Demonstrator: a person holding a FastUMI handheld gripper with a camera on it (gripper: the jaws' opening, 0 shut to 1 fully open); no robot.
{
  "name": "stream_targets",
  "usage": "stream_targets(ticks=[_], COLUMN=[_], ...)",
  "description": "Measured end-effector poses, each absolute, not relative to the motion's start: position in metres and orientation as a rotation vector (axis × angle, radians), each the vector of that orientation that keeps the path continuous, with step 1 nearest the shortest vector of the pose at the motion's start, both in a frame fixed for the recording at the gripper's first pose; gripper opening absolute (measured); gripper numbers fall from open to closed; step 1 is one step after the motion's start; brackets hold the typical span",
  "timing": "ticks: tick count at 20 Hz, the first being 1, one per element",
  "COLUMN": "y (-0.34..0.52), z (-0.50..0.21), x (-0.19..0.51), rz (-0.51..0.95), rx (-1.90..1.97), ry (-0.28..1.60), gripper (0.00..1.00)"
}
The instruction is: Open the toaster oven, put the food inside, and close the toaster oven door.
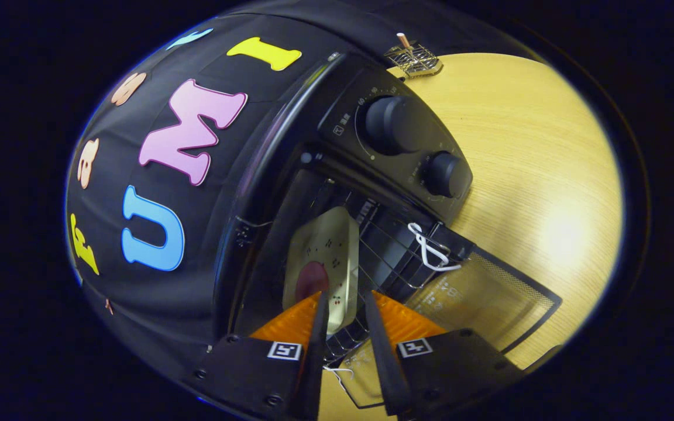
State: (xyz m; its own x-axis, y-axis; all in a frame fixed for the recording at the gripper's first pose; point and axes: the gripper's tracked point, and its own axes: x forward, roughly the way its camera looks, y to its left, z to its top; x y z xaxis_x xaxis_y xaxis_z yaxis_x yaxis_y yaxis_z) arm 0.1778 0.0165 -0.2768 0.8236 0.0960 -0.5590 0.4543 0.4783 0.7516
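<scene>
Now claw (346, 304) tilted, parted, at plate (325, 260)

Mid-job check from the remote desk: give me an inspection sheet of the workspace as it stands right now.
Surface: wooden table, bare beside the oven.
Job's things: toaster oven with its glass door open; cream plate carrying dark red food sits on the rack inside.
Clutter: small wire rack at the table's far edge.
Grippers: gripper fingers apart, plate edge between them, pressing nothing.
Cables: white cord looped at the door hinge.
Surroundings: black cloth wall.
</scene>
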Motion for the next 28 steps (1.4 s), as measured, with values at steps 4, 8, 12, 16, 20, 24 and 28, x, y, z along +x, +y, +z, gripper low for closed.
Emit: stream_targets(ticks=[4,8,12,16,20,24,28], y=[0.035,0.038,0.035,0.023,0.006,-0.03,-0.06], z=[-0.248,-0.198,-0.144,-0.091,-0.051,-0.029,-0.021], x=[0.142,0.11,0.089,0.071,0.048,0.033,0.021], rz=[-0.097,0.018,0.134,0.195,0.21,0.147,0.056], rx=[0.978,0.785,0.545,0.326,0.192,0.039,0.014], ry=[0.612,0.556,0.422,0.278,0.188,0.106,0.068], gripper=[0.66,0.99,0.99,0.99,0.99,0.99,0.99])
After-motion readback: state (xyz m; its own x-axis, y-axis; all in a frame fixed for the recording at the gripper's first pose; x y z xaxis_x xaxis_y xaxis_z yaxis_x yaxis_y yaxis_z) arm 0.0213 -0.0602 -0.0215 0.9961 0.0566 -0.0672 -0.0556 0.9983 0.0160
